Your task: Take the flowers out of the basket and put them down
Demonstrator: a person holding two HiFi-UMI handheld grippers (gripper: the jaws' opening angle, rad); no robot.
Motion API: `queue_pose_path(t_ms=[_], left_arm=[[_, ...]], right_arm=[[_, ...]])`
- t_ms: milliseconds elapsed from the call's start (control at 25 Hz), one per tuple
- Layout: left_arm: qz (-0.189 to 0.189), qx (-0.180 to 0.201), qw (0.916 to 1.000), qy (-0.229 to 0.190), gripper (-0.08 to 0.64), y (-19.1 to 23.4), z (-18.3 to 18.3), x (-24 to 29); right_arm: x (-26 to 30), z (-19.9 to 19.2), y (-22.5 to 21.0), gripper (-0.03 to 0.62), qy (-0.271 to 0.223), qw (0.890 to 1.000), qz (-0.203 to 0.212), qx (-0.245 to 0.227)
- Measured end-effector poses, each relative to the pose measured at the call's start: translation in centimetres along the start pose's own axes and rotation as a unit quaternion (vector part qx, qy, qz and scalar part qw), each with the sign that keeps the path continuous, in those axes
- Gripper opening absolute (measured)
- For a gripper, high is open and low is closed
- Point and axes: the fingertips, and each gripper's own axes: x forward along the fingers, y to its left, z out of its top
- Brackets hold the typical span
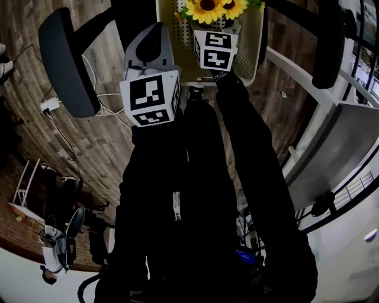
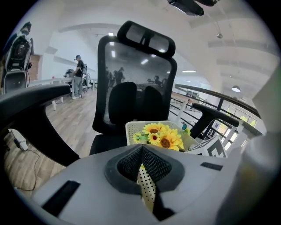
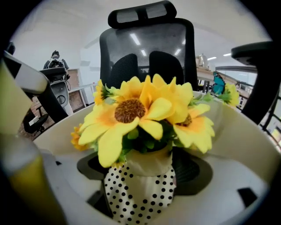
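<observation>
A bunch of yellow sunflowers (image 1: 213, 9) stands in a cream perforated basket (image 1: 251, 53) on an office chair seat. In the right gripper view the flowers (image 3: 140, 110) fill the middle, with their white black-dotted wrap (image 3: 140, 195) low between the jaws. My right gripper (image 3: 140, 176) is open, its dark pads standing wide on either side of the wrap. In the head view the right gripper (image 1: 218, 26) reaches into the basket under the blooms. My left gripper (image 2: 142, 169) is shut on the basket's perforated wall at the near left rim (image 1: 161, 35); further in are the flowers (image 2: 162, 135).
The black chair has a mesh backrest (image 2: 136, 88) and armrests (image 1: 68, 59) on both sides of the basket. The person's dark legs (image 1: 195, 207) fill the lower head view. A white desk frame (image 1: 308, 89) stands right. Cables and a plug (image 1: 50, 105) lie on the wood floor.
</observation>
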Motion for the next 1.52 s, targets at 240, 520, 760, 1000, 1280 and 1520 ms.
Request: queue_pose_path(t_ms=[240, 520, 760, 1000, 1280, 1520], left_arm=[[0.0, 0.003, 0.9999, -0.012, 0.002, 0.7, 0.6, 0.7], [-0.001, 0.007, 0.9997, -0.023, 0.002, 1.4, 1.6, 1.3], [-0.003, 0.009, 0.9993, -0.036, 0.0, 1.8, 2.1, 1.6], [-0.001, 0.004, 0.9992, -0.04, 0.0, 2.5, 1.7, 1.8], [0.005, 0.003, 0.9991, -0.043, 0.002, 3.7, 1.7, 2.6], [0.007, 0.006, 0.999, -0.043, 0.0, 4.1, 1.5, 2.5]], right_arm=[[2.3, 1.3, -0.7, 0.453, -0.032, 0.999, -0.007, -0.039], [4.3, 2.8, -0.3, 0.466, -0.064, 0.996, 0.008, -0.068], [5.2, 3.6, -0.6, 0.471, -0.103, 0.992, 0.001, -0.068], [6.2, 4.4, -0.3, 0.472, -0.129, 0.988, 0.003, -0.082], [6.3, 4.7, -0.2, 0.474, -0.137, 0.987, -0.01, -0.086], [6.6, 5.0, 0.3, 0.476, -0.149, 0.985, -0.003, -0.09]])
